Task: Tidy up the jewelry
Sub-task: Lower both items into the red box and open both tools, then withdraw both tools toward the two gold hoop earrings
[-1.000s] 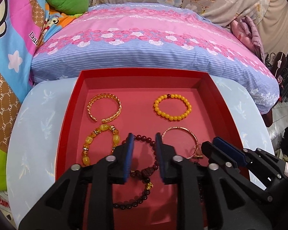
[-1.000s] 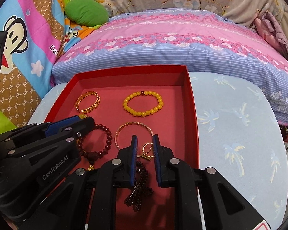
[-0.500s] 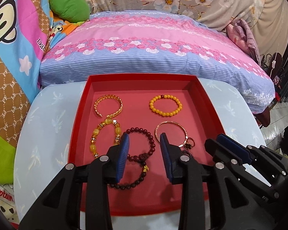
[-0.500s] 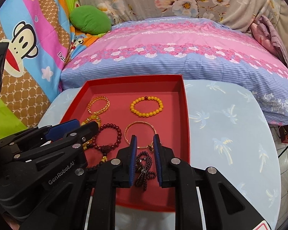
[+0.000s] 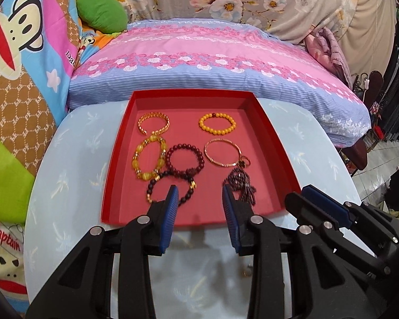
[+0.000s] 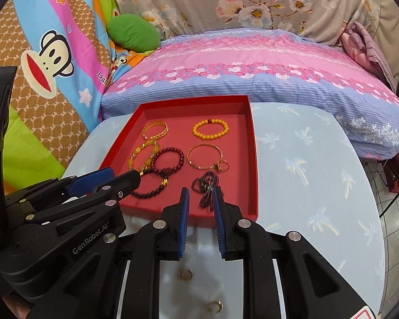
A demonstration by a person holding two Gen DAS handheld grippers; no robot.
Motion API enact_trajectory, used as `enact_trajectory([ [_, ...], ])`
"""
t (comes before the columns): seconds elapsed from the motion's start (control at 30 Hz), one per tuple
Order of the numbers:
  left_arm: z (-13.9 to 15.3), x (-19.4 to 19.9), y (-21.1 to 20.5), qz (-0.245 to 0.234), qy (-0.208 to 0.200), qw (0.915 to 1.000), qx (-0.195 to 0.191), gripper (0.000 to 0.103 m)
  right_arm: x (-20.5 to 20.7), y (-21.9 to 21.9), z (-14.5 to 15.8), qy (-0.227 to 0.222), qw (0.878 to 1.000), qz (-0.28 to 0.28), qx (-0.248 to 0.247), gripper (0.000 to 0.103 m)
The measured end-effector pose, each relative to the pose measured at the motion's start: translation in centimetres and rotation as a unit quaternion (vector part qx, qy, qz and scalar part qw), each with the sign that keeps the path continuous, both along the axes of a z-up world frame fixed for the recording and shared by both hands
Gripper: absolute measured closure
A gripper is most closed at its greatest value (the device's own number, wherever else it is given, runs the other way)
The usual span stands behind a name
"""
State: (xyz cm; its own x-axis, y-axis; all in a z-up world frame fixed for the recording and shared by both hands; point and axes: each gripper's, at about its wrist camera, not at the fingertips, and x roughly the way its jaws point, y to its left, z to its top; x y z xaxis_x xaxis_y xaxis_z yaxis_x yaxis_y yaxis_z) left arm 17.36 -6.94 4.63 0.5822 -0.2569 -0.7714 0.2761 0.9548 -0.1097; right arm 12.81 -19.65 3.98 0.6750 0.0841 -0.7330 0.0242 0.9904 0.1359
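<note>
A red tray (image 5: 111, 186) on the pale blue table holds several bracelets. These include a gold woven cuff (image 5: 167, 125), a yellow bead bracelet (image 5: 217, 133), an amber one (image 5: 135, 163), a dark red bead bracelet (image 5: 199, 159) and a thin gold bangle (image 5: 220, 140). A bunch of dark beads (image 5: 239, 186) lies near the tray's front right. My left gripper (image 5: 199, 194) hovers open over the tray's front edge with nothing between its fingers. My right gripper (image 6: 200, 194) stands beside it, narrowly open and empty, with the bead bunch (image 6: 207, 186) lying on the tray beyond its tips.
Two small gold rings (image 6: 186, 273) (image 6: 215, 305) lie on the table (image 6: 306, 186) below the right gripper. A pink and blue pillow (image 5: 212, 61) borders the table's far side, with patterned bedding to the left. Bare table surface lies right of the tray.
Both grippers have drawn back and upward from the tray, which now looks smaller. The left jaws have widened. The dark bead bunch stays on the tray, and the rings on the table have come into view.
</note>
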Motion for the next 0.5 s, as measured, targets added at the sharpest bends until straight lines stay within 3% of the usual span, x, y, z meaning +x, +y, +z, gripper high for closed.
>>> enact_trajectory([
  [0.5,-1.8,-6.3,0.9,-0.005,0.015,0.9999,0.005,0.067,-6.4,0.4,-2.5,0.026,1.0,-0.001,-0.002,0.084],
])
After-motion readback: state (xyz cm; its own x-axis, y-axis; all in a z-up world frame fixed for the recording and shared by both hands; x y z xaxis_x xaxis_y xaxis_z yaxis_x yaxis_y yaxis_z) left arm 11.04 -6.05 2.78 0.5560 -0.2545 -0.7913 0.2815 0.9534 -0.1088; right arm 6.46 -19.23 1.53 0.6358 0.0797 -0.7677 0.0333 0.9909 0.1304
